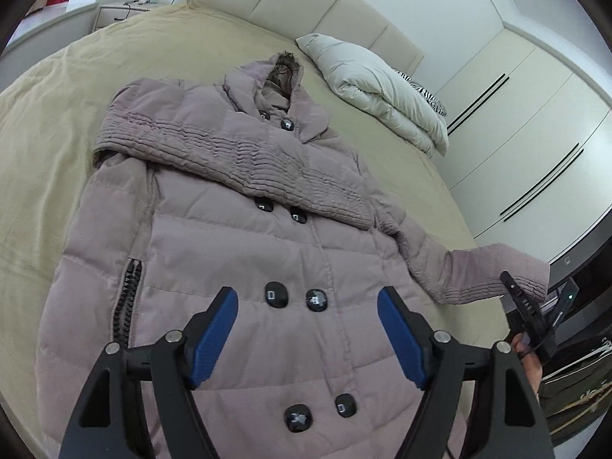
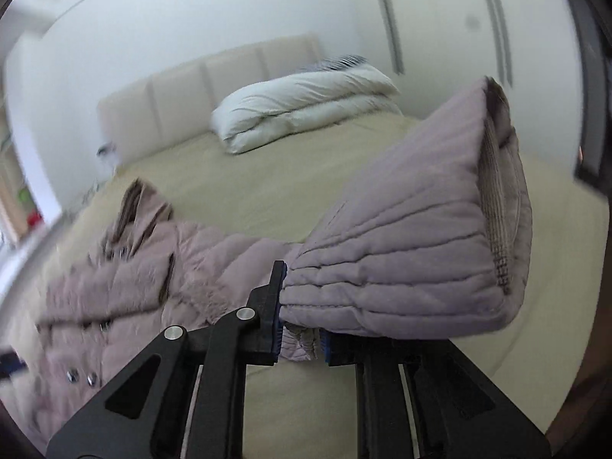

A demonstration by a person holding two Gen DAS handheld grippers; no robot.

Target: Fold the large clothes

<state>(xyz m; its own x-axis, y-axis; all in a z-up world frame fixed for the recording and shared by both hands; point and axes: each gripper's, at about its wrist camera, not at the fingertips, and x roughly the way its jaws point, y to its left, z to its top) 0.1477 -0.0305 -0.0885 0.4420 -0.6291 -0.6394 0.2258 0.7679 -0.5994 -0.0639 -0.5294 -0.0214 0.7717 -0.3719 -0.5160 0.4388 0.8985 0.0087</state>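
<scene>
Pinching coat sleeve (image 2: 401, 252) aloft, right gripper (image 2: 302, 340); left gripper (image 1: 308, 306) spread.

Both tools: black angular frames, silver round pivot pins, ribbed blue pads (image 1: 214, 338) lining the finger insides.

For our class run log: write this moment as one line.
stage: folding coat | left hand-held gripper: open above coat | right hand-held gripper: shut on sleeve, lifted off bed
</scene>
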